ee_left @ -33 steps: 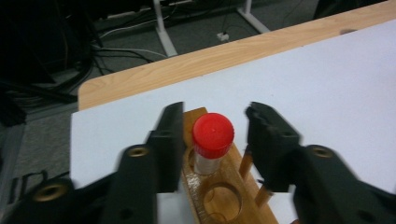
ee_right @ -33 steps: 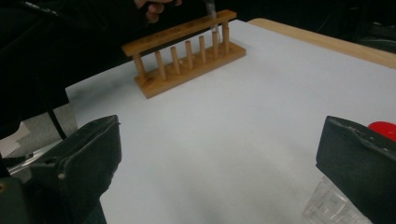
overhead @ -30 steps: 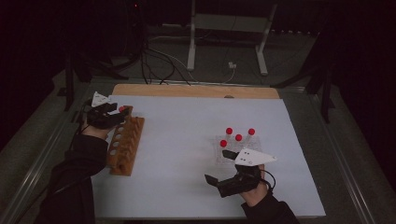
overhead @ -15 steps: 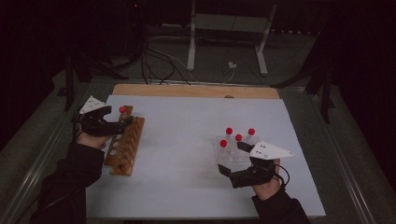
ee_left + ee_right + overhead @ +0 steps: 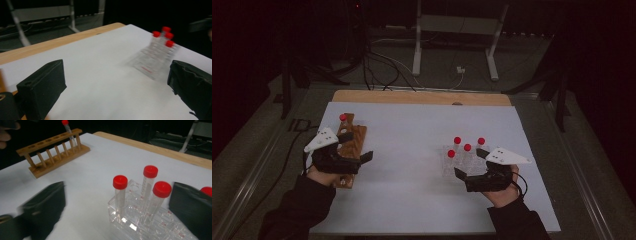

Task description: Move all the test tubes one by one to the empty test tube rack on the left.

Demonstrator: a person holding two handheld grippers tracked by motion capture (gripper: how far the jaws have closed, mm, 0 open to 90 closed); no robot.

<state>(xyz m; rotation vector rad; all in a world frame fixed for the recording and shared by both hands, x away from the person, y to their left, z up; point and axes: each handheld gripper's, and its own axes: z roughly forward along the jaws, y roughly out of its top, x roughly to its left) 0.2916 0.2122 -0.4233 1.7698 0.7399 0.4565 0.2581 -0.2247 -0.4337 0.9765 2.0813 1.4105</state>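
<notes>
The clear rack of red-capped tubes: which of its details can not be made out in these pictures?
- Clear rack, left gripper view: motion-blurred, printing unreadable.
- Fourth red cap, right gripper view: tube behind the right tong.
- Rack holes, high view: too small to count.
- Rack's near corner, right gripper view: cut off by the bottom edge.

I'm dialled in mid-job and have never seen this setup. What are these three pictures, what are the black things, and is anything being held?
There is no robot here. A person holds a hand tool with two black jaws in each hand. The high view looks down on the white table from the person's side: the left gripper is at the left, the right gripper at the right. The other two pictures come from cameras riding on each tool, looking out between its own jaws. On the table are a wooden rack with one red-capped tube at its end, and a clear plastic rack with four red-capped tubes. Both pairs of jaws stand open with nothing between them. The right gripper is just beside the clear rack.
</notes>
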